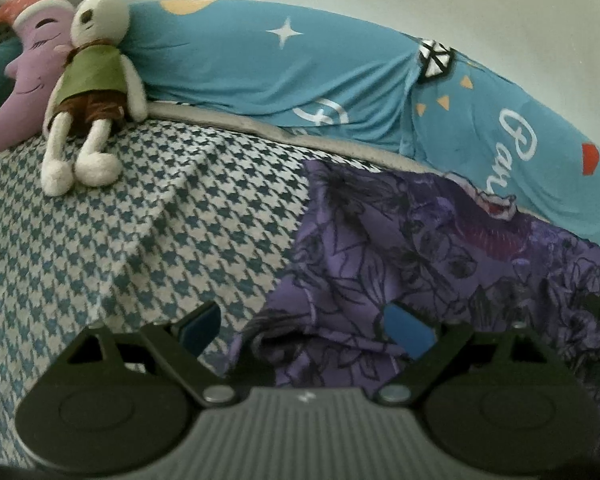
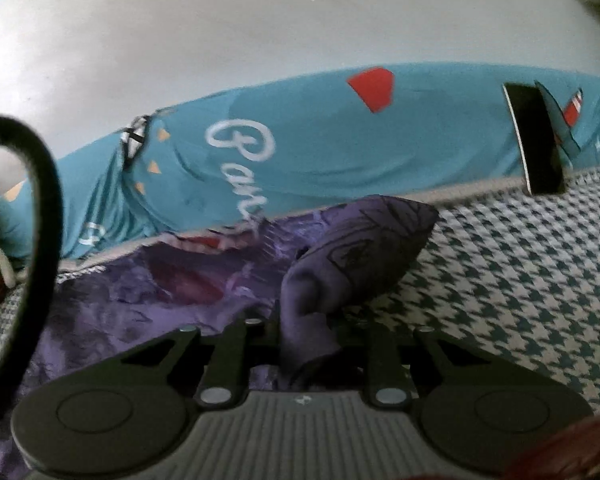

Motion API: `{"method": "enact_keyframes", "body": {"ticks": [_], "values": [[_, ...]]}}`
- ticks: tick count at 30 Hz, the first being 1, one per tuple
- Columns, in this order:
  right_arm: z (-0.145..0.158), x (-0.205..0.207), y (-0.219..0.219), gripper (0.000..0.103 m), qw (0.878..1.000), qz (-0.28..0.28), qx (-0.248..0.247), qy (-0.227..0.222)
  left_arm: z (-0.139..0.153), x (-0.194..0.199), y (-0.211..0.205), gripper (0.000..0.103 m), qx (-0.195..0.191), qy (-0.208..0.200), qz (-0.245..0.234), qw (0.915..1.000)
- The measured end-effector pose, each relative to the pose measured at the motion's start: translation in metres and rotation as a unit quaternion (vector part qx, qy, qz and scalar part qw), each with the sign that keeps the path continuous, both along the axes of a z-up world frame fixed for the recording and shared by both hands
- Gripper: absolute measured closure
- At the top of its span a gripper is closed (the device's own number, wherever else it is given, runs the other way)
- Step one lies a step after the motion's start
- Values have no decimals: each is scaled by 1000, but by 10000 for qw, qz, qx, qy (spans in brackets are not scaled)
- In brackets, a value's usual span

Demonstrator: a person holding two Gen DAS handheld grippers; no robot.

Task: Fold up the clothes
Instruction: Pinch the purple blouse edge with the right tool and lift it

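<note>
Purple flowered cloth [image 2: 308, 300] is bunched up tight between the two fingers of my right claw [image 2: 306, 336], which squeezes it. My left claw [image 1: 306, 326] is spread wide, low over the same cloth [image 1: 440, 248], holding nothing. The cloth lies on the checked bed cover [image 1: 140, 232], beside the long blue pillow [image 1: 260, 76]. A toy bunny [image 1: 92, 84] leans against that pillow.

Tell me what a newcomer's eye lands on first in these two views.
The purple floral garment sprawls over the houndstooth bedspread, a bunched fold of it pinched in the right claw. Behind runs a long teal printed cushion against the wall. A white plush rabbit in a green shirt sits far left, and the left claw is open.
</note>
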State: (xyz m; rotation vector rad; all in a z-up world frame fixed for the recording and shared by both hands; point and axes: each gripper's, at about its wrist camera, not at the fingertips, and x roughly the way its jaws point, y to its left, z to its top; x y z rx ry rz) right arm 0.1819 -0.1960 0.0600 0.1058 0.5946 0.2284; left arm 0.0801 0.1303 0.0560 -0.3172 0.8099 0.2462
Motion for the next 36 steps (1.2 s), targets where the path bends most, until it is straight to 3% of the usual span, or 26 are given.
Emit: {"method": "enact_keyframes", "body": {"ticks": [8, 16, 33, 36], "values": [[24, -15, 45, 83, 9984, 387, -4, -405, 4, -9, 15, 10, -80, -79, 179, 9998], [30, -24, 96, 83, 9941, 842, -200, -654, 6, -16, 28, 10, -157, -116, 288, 9994], [-12, -40, 204, 82, 9781, 1817, -671, -756, 11, -33, 71, 10, -315, -31, 730, 9968], [-22, -38, 214, 77, 9759, 1974, -681, -639, 11, -34, 73, 10, -314, -22, 765, 9966]]}}
